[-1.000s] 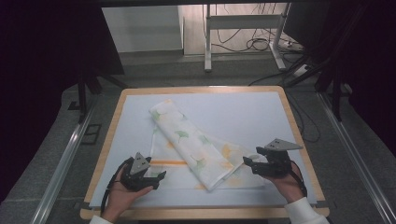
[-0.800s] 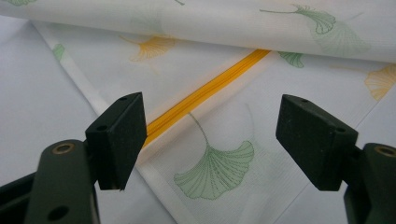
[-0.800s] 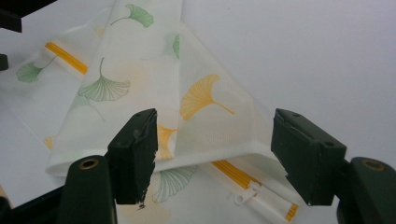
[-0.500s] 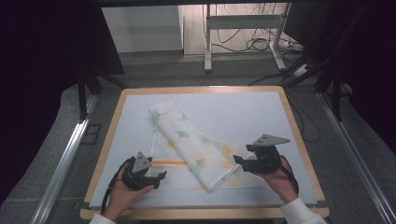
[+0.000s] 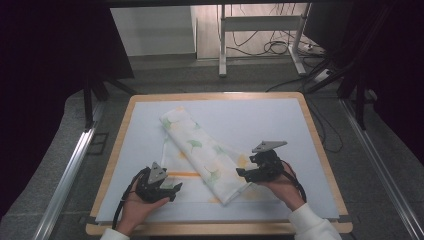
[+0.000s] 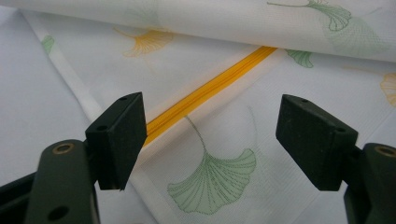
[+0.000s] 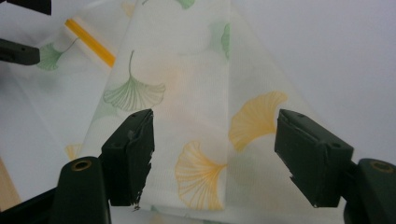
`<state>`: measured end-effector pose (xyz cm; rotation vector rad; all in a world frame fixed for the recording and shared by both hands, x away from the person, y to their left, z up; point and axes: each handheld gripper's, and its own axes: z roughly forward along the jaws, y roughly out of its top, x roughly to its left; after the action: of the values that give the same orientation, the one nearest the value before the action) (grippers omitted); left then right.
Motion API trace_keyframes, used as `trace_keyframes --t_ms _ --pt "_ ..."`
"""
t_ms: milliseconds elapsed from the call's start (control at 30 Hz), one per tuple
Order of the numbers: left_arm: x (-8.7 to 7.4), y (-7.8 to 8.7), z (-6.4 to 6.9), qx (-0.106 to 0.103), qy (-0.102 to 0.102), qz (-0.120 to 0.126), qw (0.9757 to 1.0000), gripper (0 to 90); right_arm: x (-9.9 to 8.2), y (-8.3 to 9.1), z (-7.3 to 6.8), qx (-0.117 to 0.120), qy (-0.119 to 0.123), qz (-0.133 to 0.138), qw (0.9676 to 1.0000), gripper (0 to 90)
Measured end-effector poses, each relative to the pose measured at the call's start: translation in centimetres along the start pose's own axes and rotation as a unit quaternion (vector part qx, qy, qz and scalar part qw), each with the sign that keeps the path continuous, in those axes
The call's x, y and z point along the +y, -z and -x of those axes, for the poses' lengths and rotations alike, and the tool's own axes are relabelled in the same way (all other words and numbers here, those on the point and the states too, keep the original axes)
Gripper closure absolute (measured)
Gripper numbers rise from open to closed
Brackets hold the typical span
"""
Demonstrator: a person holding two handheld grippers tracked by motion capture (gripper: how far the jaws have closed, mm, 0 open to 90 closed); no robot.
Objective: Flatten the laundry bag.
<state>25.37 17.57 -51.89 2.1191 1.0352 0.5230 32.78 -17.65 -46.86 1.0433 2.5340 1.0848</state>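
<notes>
A white cloth (image 5: pixel 202 152) printed with green and yellow ginkgo leaves lies on the pale table mat (image 5: pixel 265 120), folded into a long strip running from back left to front right over a flatter layer. An orange stripe (image 6: pixel 205 91) crosses the lower layer. My left gripper (image 5: pixel 172 189) rests open at the cloth's front-left edge; its jaws (image 6: pixel 210 140) straddle the stripe and a green leaf. My right gripper (image 5: pixel 243 174) is open at the strip's front-right end, and its jaws (image 7: pixel 212 154) frame the folded cloth (image 7: pixel 187 116) with yellow leaves between them.
The mat sits on a wooden-edged table (image 5: pixel 320 145). Metal rails (image 5: pixel 70 170) run along both sides. A desk frame and cables (image 5: pixel 265 45) stand on the floor beyond the far edge.
My right gripper has moved left, closer to the front-right end of the folded strip. The left gripper and the cloth have stayed put.
</notes>
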Motion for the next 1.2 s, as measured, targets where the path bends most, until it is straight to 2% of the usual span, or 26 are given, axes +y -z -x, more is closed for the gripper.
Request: trace_keyframes --t_ms 367,533,667,767,800,833,900,933,967,1200 --pt "-0.2 0.0 -0.1 -0.009 -0.008 -0.002 0.9999 24.4 -0.7 -1.7 -0.5 0.000 -0.008 -0.043 0.9991 27.7" --pt "-0.2 -0.1 0.1 -0.010 -0.009 -0.006 0.9999 24.4 -1.3 -2.9 -0.6 -0.004 -0.010 -0.071 0.9974 27.7" --pt "-0.2 -0.2 0.1 -0.010 -0.014 -0.010 0.9998 24.4 -1.7 -4.0 -0.8 -0.019 -0.008 -0.082 0.9964 31.3" --pt "-0.2 -0.3 0.1 -0.010 -0.015 -0.011 0.9998 24.4 -1.8 -4.4 -1.0 -0.022 -0.002 -0.088 0.9958 32.9" --pt "-0.2 -0.3 0.1 -0.010 -0.015 -0.011 0.9998 24.4 -1.7 -4.5 -1.3 -0.034 0.010 -0.092 0.9951 34.6" --pt "-0.3 -0.3 0.1 -0.010 -0.015 -0.011 0.9998 24.4 -1.7 -4.5 -1.3 -0.034 0.010 -0.092 0.9951 34.6" --pt "-0.3 -0.3 0.1 -0.010 -0.016 -0.014 0.9997 24.4 -1.9 -4.6 -1.8 -0.058 0.035 -0.094 0.9933 39.6" --pt "-0.3 -0.3 0.1 -0.010 -0.016 -0.014 0.9997 24.4 -1.9 -4.6 -1.8 -0.058 0.035 -0.094 0.9933 39.6" --pt "-0.3 -0.4 0.2 -0.011 -0.018 -0.014 0.9997 24.4 -2.0 -4.6 -2.1 -0.063 0.046 -0.092 0.9927 49.1" --pt "-0.3 -0.4 0.2 -0.012 -0.021 -0.018 0.9996 24.4 -2.0 -4.4 -2.5 -0.059 0.056 -0.091 0.9925 69.5"
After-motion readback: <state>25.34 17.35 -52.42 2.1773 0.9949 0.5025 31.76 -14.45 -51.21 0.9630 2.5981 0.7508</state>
